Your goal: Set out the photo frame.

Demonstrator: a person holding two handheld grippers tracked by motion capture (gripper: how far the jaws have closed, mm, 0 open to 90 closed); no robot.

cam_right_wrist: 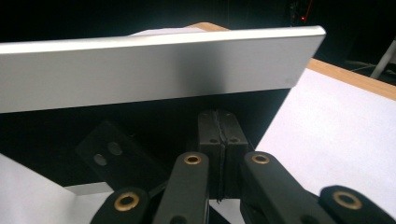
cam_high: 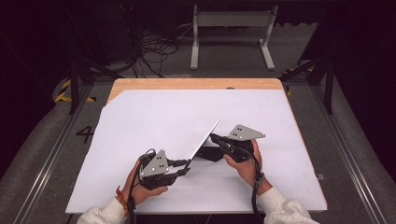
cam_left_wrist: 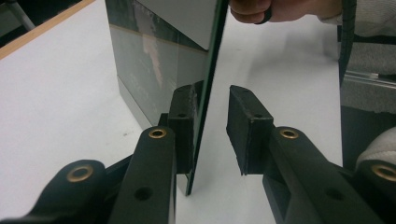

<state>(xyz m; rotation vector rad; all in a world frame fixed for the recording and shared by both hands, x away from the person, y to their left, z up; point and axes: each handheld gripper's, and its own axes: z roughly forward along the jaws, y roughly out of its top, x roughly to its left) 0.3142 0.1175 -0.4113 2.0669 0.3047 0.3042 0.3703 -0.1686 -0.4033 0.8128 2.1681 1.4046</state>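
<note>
A thin flat panel (cam_high: 205, 137) with a silver back and a dark glossy face stands tilted on edge in the middle of the white table (cam_high: 154, 112). In the left gripper view its glossy face (cam_left_wrist: 159, 60) runs between the jaws of my left gripper (cam_left_wrist: 210, 116). That gripper (cam_high: 187, 165) is open: one pad touches the glass, the other stands apart. My right gripper (cam_high: 214, 138) is shut, its pads (cam_right_wrist: 218, 123) pressed together just under the panel's silver back (cam_right_wrist: 154, 70). A black stand piece (cam_right_wrist: 116, 154) lies beneath the panel, beside those jaws.
The white sheet covers a wooden tabletop whose far edge (cam_high: 196, 84) shows bare. The black stand (cam_high: 210, 153) rests on the sheet under the panel. Beyond the table are a white frame (cam_high: 231, 28) and cables (cam_high: 154, 51) on the floor. The other hand (cam_left_wrist: 280, 9) shows behind the panel.
</note>
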